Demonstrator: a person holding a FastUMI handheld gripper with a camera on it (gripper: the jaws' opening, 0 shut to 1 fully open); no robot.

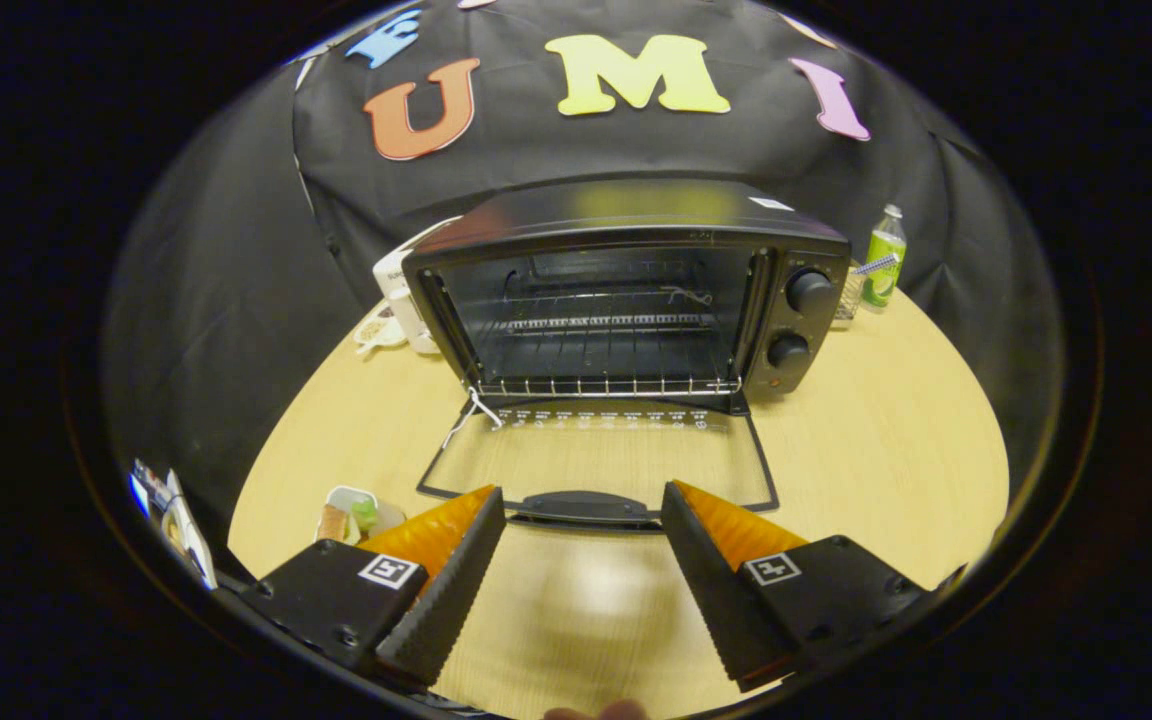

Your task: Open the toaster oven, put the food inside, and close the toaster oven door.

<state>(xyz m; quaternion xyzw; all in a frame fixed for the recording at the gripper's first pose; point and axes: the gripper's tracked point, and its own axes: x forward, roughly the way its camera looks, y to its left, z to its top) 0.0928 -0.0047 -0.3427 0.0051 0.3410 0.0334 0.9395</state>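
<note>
A food tray (351, 513) lay on the table (886, 450) just beside the left finger. The gripper (583, 515) was spread wide and held nothing. The handle (584, 507) of the lowered oven door (596, 455) sat between the fingertips. Beyond it stood the open oven (626, 290), rack (606, 385) inside. A bottle (884, 257) stood far right.

I count one toaster oven (626, 290) with its door (596, 465) down, two knobs (809, 292) on it, one green bottle (884, 258), one small food tray (348, 514), and my one gripper (583, 500), fingers spread wide, holding nothing.
</note>
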